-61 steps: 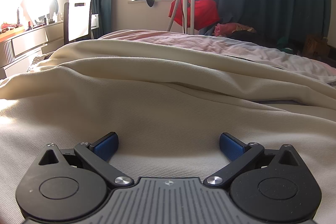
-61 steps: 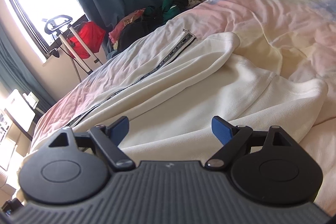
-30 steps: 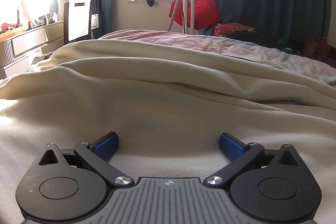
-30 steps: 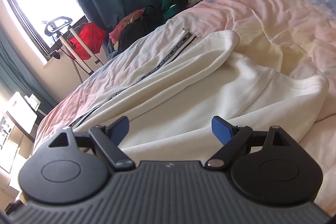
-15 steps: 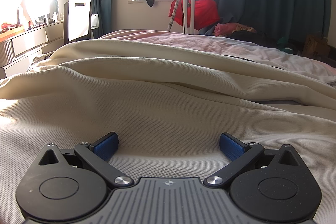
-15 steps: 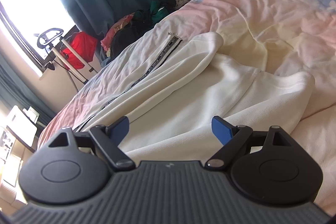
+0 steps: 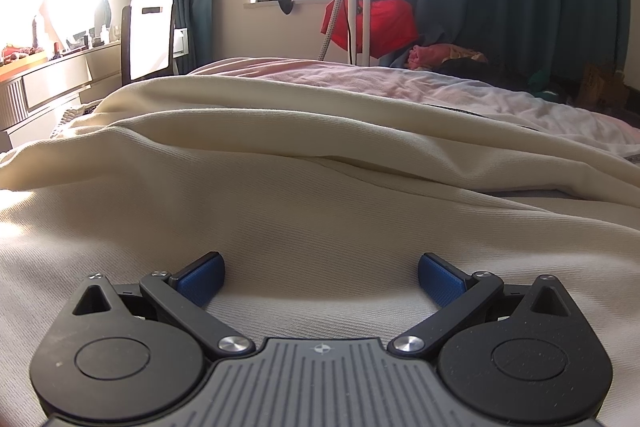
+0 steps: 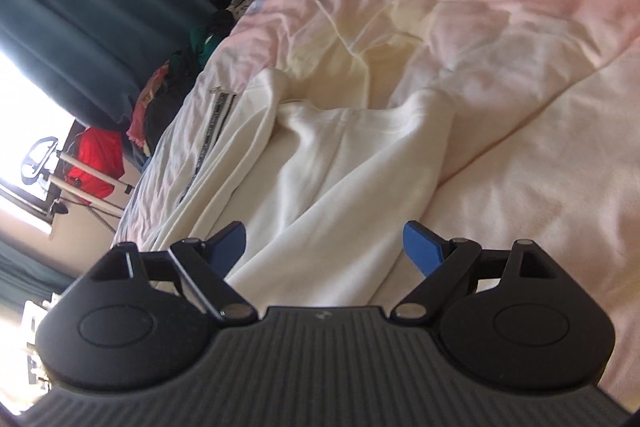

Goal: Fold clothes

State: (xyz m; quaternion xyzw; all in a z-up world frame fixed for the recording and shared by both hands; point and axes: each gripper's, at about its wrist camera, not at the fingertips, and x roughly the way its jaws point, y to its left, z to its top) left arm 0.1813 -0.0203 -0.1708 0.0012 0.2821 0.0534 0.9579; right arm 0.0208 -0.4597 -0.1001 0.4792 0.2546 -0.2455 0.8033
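Jacket (image 8: 320, 187), one, cream, zip-front: lying spread and rumpled on bed (image 8: 520, 27). Looking soft, limp, light; likely sagging when lifted, so gripping at hem corner or sleeve edge seeming best. Left gripper (image 7: 320, 277), one: resting low over ribbed cloth, jaws spread, grasping nothing. Right gripper (image 8: 325, 242), one: hovering above jacket fold, jaws spread, grasping nothing. Zip (image 8: 214, 119), one, showing.

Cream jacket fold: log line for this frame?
left tongs open, over cream jacket | right tongs open, over sleeve | nothing gripped
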